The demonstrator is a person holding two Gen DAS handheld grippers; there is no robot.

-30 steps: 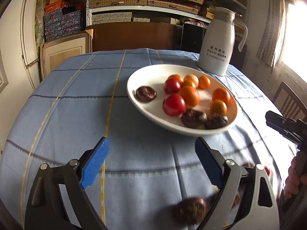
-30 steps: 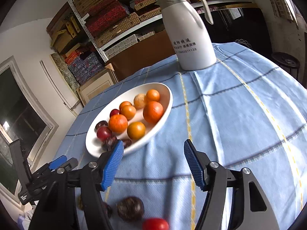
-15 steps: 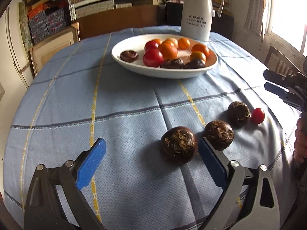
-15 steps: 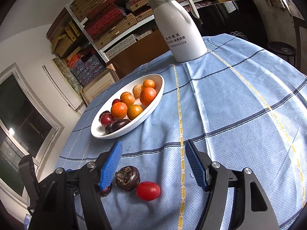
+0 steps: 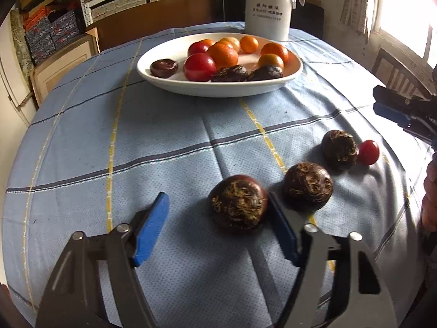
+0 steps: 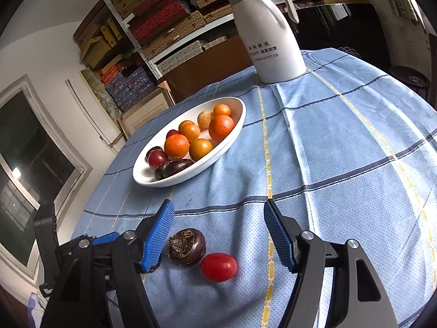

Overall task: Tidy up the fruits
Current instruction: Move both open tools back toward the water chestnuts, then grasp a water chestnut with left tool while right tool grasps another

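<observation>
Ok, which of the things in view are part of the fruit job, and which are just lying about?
Part of the job:
- nearest water chestnut
- second water chestnut
- third water chestnut
- cherry tomato
- white bowl, already holding fruit
- left gripper, open
- right gripper, open

Just lying about:
- white thermos jug
- shelf boxes

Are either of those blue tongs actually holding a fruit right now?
No. The left tongs stand open around a dark brown fruit; the right tongs hang open above another brown fruit and a red tomato.
</observation>
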